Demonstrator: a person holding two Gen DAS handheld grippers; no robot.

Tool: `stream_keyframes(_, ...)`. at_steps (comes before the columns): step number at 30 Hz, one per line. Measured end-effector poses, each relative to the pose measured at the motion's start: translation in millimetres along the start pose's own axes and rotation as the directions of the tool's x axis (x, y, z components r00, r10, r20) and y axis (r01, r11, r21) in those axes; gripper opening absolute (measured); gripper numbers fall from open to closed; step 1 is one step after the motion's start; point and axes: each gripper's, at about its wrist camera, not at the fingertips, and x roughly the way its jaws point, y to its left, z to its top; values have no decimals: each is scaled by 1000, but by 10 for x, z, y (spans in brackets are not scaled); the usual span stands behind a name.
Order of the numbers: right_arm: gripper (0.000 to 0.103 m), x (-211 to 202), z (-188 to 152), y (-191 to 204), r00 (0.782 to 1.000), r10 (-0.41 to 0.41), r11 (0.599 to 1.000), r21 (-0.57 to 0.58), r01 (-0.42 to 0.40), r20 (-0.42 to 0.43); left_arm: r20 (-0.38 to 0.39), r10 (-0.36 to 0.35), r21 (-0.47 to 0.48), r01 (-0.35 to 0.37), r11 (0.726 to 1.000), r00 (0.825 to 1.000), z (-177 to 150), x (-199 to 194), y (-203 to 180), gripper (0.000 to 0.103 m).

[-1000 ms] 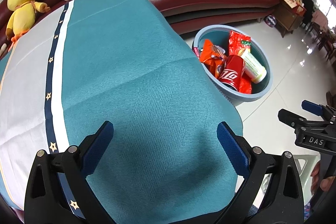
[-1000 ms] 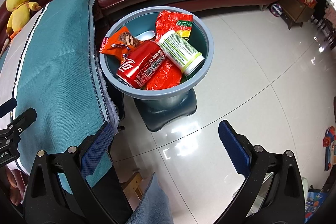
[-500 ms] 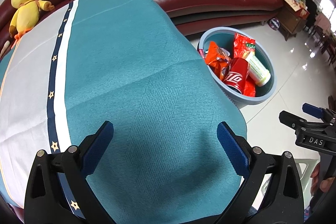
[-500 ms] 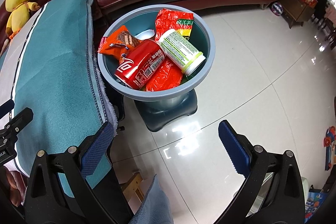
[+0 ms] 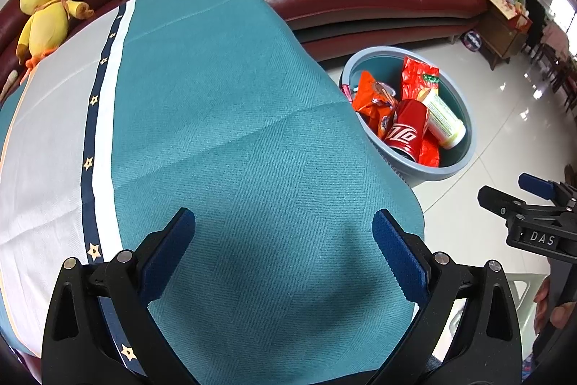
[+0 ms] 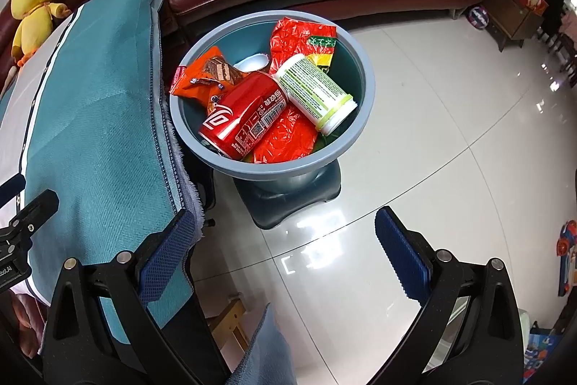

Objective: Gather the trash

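Gaping empty: left claw (image 5: 283,251) over tablecloth (image 5: 223,132) | right claw (image 6: 285,249) over floor (image 6: 432,132) beside bin (image 6: 364,118)

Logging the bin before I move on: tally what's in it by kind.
Drink cans: 1, red can
Snack wrappers: 2, orange wrapper, red wrapper
Tubs: 1, white-green tub
Total visible: 4 in the bin; anything underneath is hidden.

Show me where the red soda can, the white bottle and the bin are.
red soda can (image 6: 245,116), right wrist view, middle of its side.
white bottle (image 6: 313,89), right wrist view, on its label.
bin (image 6: 364,74), right wrist view, right rim.
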Motion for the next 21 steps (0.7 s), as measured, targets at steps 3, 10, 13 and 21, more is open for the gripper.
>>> stream_keyframes(3, 96, -1, 7, -3, 1000, 2, 1000, 2, -2, 0, 0, 3, 1, -3, 1000, 1000, 2, -4, -5, 99)
stream_keyframes(10, 96, -1, 8, -6, 1000, 2, 1000, 2, -2, 0, -2, 12, -2, -12, 1000, 1000, 7, -4, -3, 99)
stream_keyframes(13, 96, 7, 14, -30, 1000, 4, 1000, 5, -4, 4, -2, 14, -2, -14, 1000, 1000, 7, -8, -7, 99)
stream_keyframes(21, 96, -4, 23, -44, 1000, 7, 1000, 3, -7, 13, -15, 31, -24, -31, 999, 999, 9, 2, 27, 99)
